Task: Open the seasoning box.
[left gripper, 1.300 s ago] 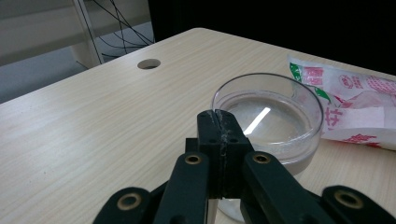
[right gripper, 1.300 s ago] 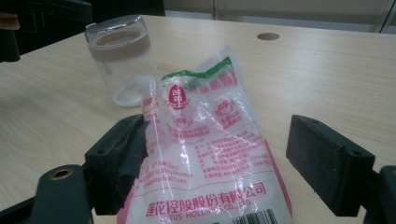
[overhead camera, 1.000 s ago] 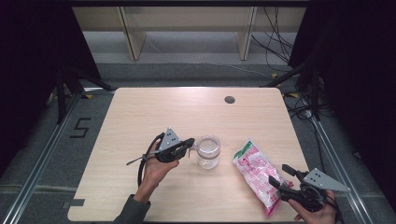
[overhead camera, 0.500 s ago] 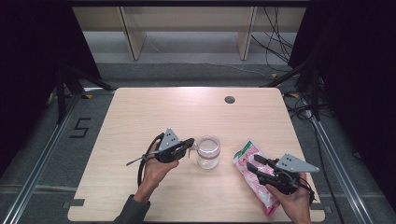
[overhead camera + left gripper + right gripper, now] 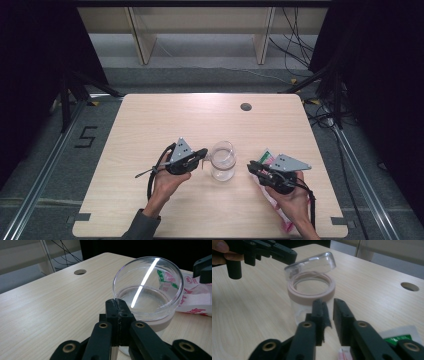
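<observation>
A clear glass jar (image 5: pixel 222 164) with a pink rim (image 5: pixel 312 291) stands at the table's middle front. Its clear lid (image 5: pixel 310 262) is tilted up off the rim, and my left gripper (image 5: pixel 204 153) is shut on the lid's edge (image 5: pixel 147 287) from the left. My right gripper (image 5: pixel 251 166) hovers just right of the jar, pointing at it. Its jaws (image 5: pixel 328 302) have just been closing and now stand a narrow gap apart with nothing between them. A pink-and-white packet (image 5: pixel 283 220) lies on the table under my right hand.
The light wooden table (image 5: pixel 150 125) has a round cable hole (image 5: pixel 245 106) near its far edge. Cables trail from both grippers toward the front edge. Shelving and dark stands are on the floor beyond the table.
My right gripper has moved left from the front right corner, over the packet, up to the jar, and its jaws have narrowed. The left gripper and the lid have kept still.
</observation>
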Tool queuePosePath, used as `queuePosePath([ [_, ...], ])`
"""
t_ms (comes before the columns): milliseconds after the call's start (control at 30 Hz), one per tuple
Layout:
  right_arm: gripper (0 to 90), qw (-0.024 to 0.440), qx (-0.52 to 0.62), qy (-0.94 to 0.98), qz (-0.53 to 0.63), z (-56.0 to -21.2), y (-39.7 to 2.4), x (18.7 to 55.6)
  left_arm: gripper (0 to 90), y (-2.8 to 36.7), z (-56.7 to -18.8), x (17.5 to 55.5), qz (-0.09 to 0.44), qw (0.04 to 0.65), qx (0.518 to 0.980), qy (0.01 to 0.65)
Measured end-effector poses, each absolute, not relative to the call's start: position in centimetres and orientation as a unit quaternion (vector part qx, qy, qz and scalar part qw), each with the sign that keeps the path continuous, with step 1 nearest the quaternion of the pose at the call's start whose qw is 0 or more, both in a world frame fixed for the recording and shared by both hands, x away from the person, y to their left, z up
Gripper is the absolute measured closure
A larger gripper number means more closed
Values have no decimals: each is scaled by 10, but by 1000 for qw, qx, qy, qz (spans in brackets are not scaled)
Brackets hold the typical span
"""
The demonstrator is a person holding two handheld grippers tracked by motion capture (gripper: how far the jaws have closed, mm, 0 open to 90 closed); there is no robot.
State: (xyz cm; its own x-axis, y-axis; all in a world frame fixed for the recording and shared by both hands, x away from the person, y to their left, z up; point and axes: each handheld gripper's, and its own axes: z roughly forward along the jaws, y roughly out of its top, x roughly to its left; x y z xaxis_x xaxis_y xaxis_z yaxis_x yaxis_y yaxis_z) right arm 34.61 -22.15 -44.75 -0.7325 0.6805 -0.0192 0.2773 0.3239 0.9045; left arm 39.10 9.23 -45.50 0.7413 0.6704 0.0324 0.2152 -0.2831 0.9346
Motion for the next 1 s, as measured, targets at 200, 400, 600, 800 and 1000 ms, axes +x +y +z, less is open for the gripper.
queuePosePath([
  [200, 863, 186, 304, 791, 496, -450, -204, 358, 892, 94, -455, 391, 218, 525, 771, 288],
  [400, 894, 186, 308, 800, 480, -452, -193, 368, 893, 95, -463, 395, 221, 520, 769, 299],
  [600, 899, 176, 312, 803, 476, -452, -195, 369, 893, 99, -456, 393, 225, 531, 760, 298],
  [800, 898, 177, 321, 803, 469, -453, -196, 369, 893, 95, -457, 392, 210, 542, 760, 290],
  [1000, 898, 174, 326, 804, 465, -455, -195, 369, 893, 96, -456, 392, 209, 550, 755, 291],
])
